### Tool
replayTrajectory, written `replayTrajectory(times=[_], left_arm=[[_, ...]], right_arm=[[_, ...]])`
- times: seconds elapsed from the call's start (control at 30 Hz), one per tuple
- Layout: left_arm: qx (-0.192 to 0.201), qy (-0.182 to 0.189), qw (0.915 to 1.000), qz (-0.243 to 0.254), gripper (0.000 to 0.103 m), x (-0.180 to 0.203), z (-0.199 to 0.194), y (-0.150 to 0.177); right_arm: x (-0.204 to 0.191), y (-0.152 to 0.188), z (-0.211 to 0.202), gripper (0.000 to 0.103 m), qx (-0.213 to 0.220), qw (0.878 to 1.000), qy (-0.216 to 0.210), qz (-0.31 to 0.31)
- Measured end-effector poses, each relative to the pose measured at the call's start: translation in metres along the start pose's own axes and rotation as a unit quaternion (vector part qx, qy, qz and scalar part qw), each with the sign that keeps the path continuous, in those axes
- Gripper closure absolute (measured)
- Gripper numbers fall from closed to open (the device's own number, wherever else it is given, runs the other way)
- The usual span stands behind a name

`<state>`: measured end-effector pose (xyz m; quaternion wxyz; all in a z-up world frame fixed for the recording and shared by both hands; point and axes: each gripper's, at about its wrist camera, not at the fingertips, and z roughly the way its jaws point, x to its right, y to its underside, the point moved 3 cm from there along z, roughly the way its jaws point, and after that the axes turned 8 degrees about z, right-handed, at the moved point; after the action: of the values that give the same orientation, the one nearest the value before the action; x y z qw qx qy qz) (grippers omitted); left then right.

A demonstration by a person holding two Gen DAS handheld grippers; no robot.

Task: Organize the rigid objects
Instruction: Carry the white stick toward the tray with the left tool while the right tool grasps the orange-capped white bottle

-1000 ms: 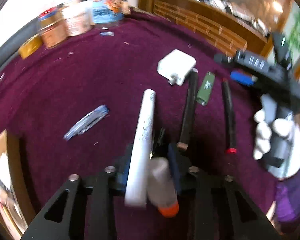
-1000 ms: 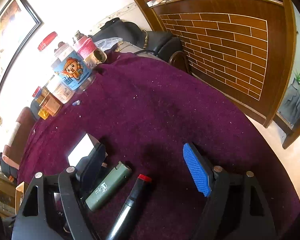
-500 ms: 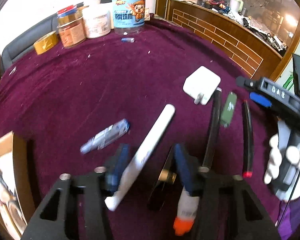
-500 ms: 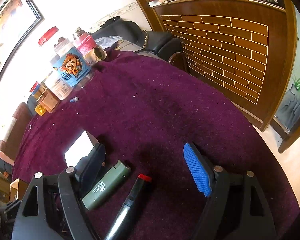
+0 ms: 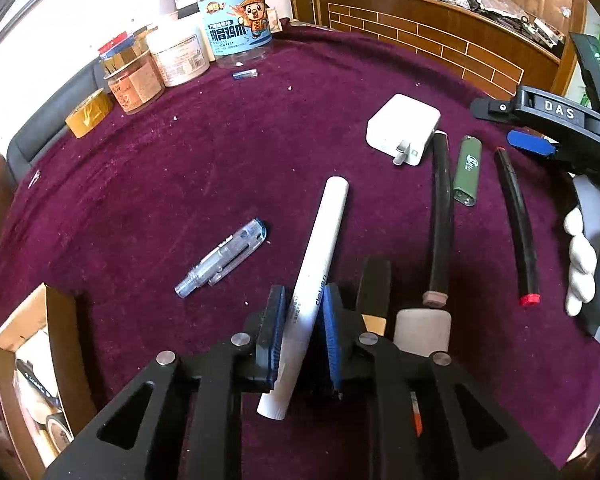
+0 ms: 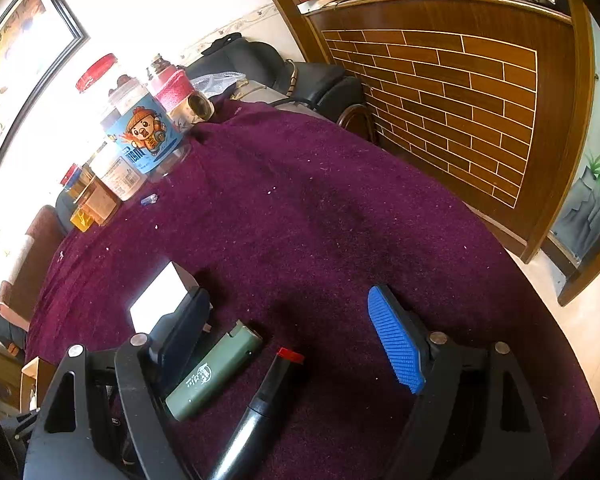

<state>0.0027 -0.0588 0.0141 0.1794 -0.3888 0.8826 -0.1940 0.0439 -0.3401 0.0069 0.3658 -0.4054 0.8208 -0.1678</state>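
Observation:
My left gripper (image 5: 303,322) is shut on a long white marker (image 5: 320,248), held tilted above the purple tablecloth. On the cloth lie a clear pen (image 5: 224,262), a white charger (image 5: 403,128), a black marker with a tan end (image 5: 439,220), a green lighter (image 5: 467,170) and a black marker with a red cap (image 5: 516,224). My right gripper (image 6: 296,344) is open over the green lighter (image 6: 216,372) and the red-capped marker (image 6: 260,400); the white charger (image 6: 160,300) lies behind its left finger.
Jars (image 5: 236,24), tubs and a roll of tape (image 5: 89,113) stand along the table's far edge. An open cardboard box (image 5: 28,376) sits at the near left. A small white bottle (image 5: 420,330) lies by my left gripper. A wooden counter (image 6: 460,80) stands beyond the table.
My left gripper has closed on the white marker and lifted it, and the view has pulled back and up. The right gripper has stayed almost still and open.

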Motion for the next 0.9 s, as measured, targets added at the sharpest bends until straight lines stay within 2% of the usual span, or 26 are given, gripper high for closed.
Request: replayTrajectory(times=[0.07, 0.27, 0.37, 0.47, 0.53, 0.63, 0.73, 0.8, 0.9], left_arm=[[-0.002, 0.004, 0.9999, -0.010, 0.087, -0.002, 0.004, -0.003], [0.018, -0.032, 0.9993, 0.004, 0.089, 0.010, 0.007, -0.008], [0.017, 0.023, 0.9975, -0.064, 0.092, -0.005, 0.006, -0.004], [0.034, 0.051, 0.9914, -0.115, 0.092, -0.015, -0.006, 0.012], [0.063, 0.086, 0.9818, -0.158, 0.092, -0.023, -0.028, 0.030], [0.116, 0.103, 0.9681, -0.197, 0.092, -0.031, -0.070, 0.057], [0.176, 0.117, 0.9488, -0.235, 0.092, -0.042, -0.119, 0.089], [0.200, 0.113, 0.9414, -0.247, 0.092, -0.051, -0.143, 0.105], [0.223, 0.093, 0.9354, -0.258, 0.092, -0.063, -0.171, 0.129]], right_arm=[[0.000, 0.000, 0.000, 0.021, 0.000, 1.000, 0.000, -0.001], [-0.001, 0.000, 0.001, 0.020, 0.001, 1.000, -0.003, 0.002], [-0.001, -0.001, 0.001, 0.020, 0.002, 1.000, -0.007, 0.004], [-0.001, -0.001, 0.002, 0.020, 0.003, 1.000, -0.007, 0.004], [-0.001, -0.001, 0.002, 0.020, 0.003, 1.000, -0.006, 0.003], [-0.002, -0.001, 0.002, 0.020, 0.004, 1.000, -0.002, -0.002], [-0.004, 0.000, 0.003, 0.020, 0.004, 1.000, 0.006, -0.009], [-0.005, 0.000, 0.003, 0.020, 0.004, 1.000, 0.011, -0.013], [-0.008, 0.001, 0.002, 0.019, -0.004, 0.999, 0.023, -0.024]])
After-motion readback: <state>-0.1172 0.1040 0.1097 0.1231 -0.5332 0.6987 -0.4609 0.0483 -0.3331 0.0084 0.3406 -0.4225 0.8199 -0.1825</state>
